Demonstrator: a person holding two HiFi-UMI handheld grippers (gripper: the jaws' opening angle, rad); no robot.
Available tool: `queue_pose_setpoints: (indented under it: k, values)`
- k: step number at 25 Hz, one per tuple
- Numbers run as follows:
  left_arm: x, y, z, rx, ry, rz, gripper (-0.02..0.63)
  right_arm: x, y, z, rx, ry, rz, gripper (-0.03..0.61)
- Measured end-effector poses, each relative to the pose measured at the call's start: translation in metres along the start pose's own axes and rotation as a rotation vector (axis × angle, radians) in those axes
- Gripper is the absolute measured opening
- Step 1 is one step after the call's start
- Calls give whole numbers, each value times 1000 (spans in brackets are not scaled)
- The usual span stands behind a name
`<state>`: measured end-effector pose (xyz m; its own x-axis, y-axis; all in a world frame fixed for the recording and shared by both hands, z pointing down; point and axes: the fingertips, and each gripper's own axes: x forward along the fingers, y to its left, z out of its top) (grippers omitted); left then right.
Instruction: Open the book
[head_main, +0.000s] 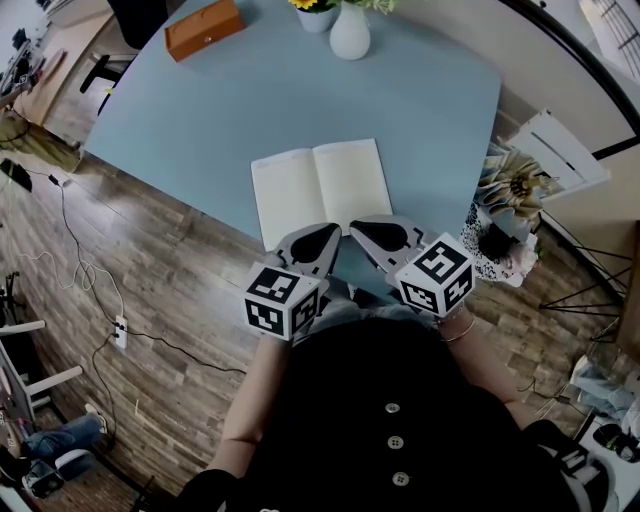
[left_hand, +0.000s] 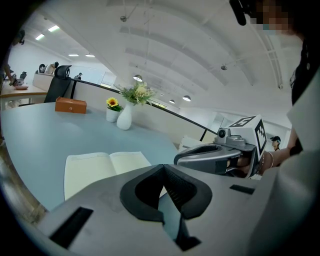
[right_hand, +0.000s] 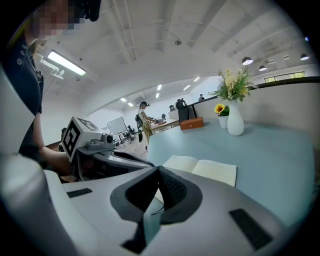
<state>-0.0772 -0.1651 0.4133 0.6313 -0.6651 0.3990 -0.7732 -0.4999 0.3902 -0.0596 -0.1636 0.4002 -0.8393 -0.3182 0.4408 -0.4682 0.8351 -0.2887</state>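
The book (head_main: 320, 190) lies open and flat on the light blue table (head_main: 420, 110), near its front edge, with two cream pages up. My left gripper (head_main: 322, 238) and right gripper (head_main: 368, 232) hover side by side just in front of the book's near edge, tips pointing toward it. Both are shut with nothing between the pads. In the left gripper view, the shut left gripper (left_hand: 163, 167) sits before the book (left_hand: 100, 167), with the right gripper (left_hand: 215, 157) beside it. The right gripper view shows the shut right gripper (right_hand: 159, 170), the book (right_hand: 205, 170) beyond, and the left gripper (right_hand: 115, 157).
At the table's far edge stand a white vase (head_main: 350, 35), a small flower pot (head_main: 318, 15) and an orange-brown box (head_main: 204, 28). A rack with paper flowers (head_main: 515, 190) stands right of the table. Cables and a power strip (head_main: 120, 330) lie on the wood floor at left.
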Motion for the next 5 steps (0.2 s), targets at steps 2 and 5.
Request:
queue_pose_setpoints:
  k: [2, 5]
  values:
    - [-1, 1, 0, -4, -1, 2, 12, 0, 0, -1, 1, 0, -2, 0]
    - [-2, 1, -2, -14, 0, 1, 12, 0, 0, -2, 4, -3, -11, 0]
